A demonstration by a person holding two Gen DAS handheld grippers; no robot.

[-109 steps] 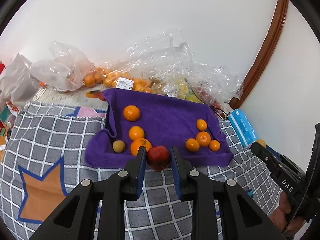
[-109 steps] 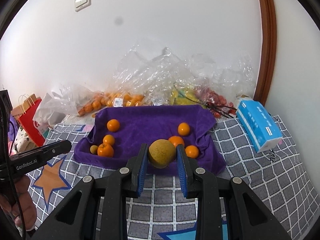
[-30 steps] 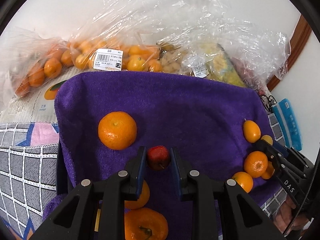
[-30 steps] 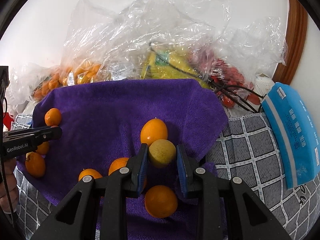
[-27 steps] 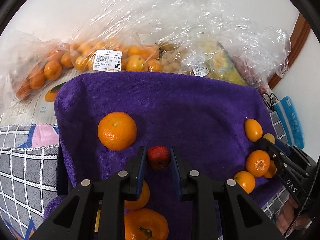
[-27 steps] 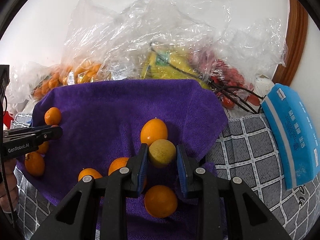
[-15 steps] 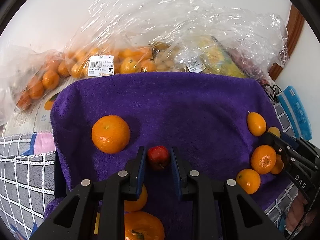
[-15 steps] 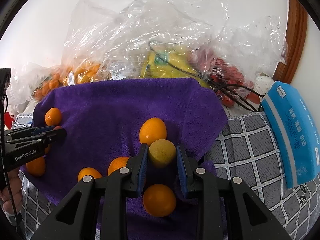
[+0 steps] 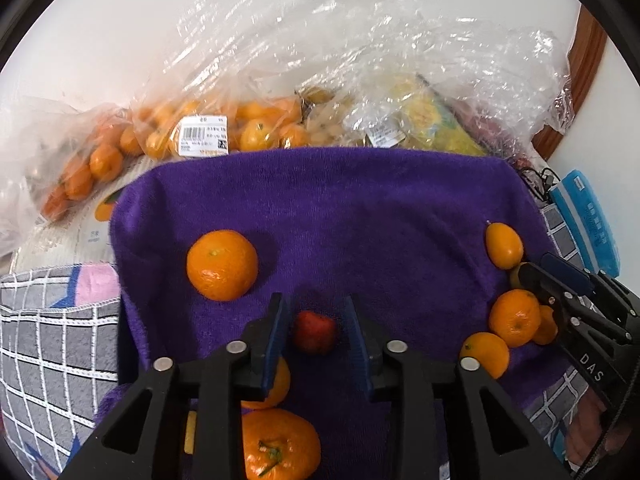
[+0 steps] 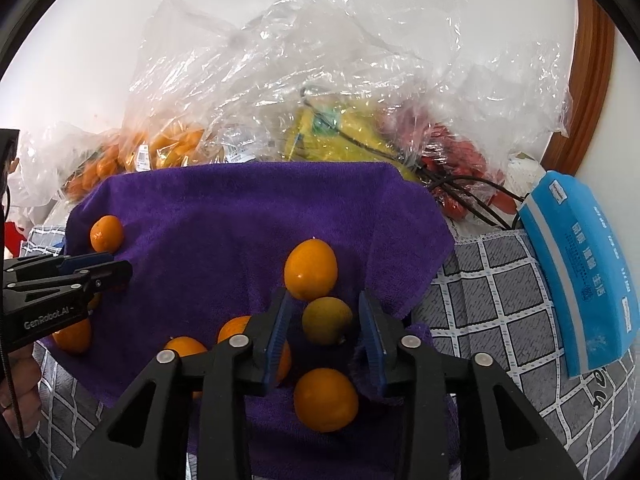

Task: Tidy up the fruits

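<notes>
Left hand-held gripper [image 9: 314, 336]: your jaws are opening; the red fruit [image 9: 315, 332] sits between the blue pads with a sliver of gap on each side, so nothing is gripped.
Red fruit, place: on the purple towel [image 9: 360, 216], toward its near edge, left of middle; a large orange [image 9: 222, 265] lies just beyond it to the left, two more oranges sit under your left finger.
Right hand-held gripper [image 10: 326, 334]: jaws also opening; the yellow-green fruit [image 10: 327, 321] lies between the pads, clear of the right one; contact on the left I cannot tell. Not held.
Yellow-green fruit, place: near the towel's right edge, touching an oval orange fruit [image 10: 311, 269] just beyond it; a round orange [image 10: 326, 400] lies nearer you, under the jaws.
Key relation: each fruit lies dead ahead on its own gripper's line, between the fingertips. Both are round, no long axis to mind.
Which hand nearer: left owns the red fruit, right the yellow-green; the two are well apart across the towel.
Judgement: you need to back straight out along the fingers; a sideways pull would likely roll the fruit into its neighbours.
Carrier: the towel lies on a grey checked cover [image 10: 492, 280].
</notes>
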